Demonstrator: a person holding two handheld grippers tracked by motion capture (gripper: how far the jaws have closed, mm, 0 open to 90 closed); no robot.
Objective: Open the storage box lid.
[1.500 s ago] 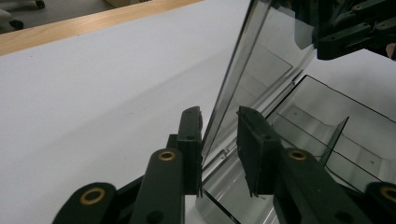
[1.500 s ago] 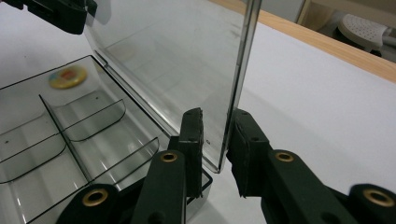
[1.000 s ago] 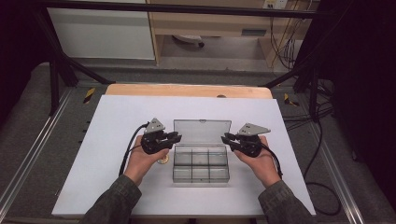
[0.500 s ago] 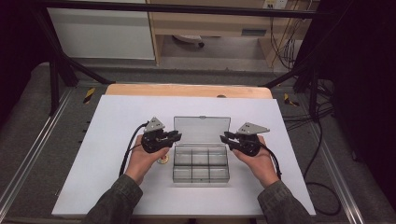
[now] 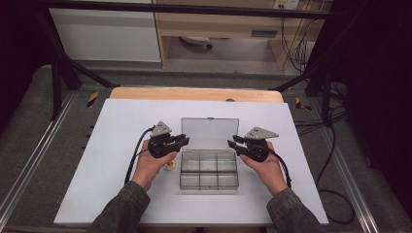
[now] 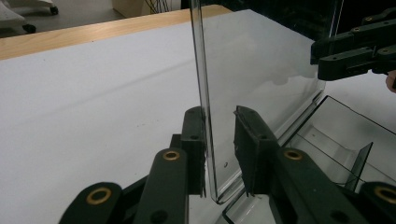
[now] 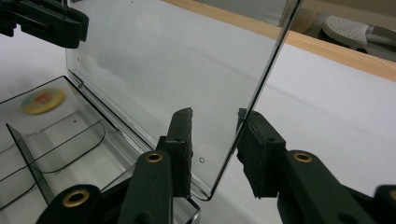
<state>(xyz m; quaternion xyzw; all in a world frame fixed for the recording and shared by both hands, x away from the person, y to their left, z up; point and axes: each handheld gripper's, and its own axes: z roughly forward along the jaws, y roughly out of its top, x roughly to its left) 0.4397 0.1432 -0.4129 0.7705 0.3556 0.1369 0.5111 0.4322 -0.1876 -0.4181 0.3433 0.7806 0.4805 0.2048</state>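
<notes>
Between both jaw pairs stands the lid (image 5: 210, 132), raised upright. Left gripper (image 6: 219, 154): slack around its edge. Right gripper (image 7: 215, 154): just opened, released. Box (image 5: 209, 170) open; compartments unfilled.

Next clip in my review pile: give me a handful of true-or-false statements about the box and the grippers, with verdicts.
1. The lid of the clear box stands open and upright. True.
2. The box's compartments are packed with parts. False: they look empty.
3. The left gripper and the right gripper each have a side edge of the lid between their jaws. True; the right jaws have just been opening, and a gap shows beside the lid in both.
4. A small round yellowish thing lies inside the box. False: it lies on the table beside the box, by the left hand.
5. The table top is black. False: it is white.
</notes>
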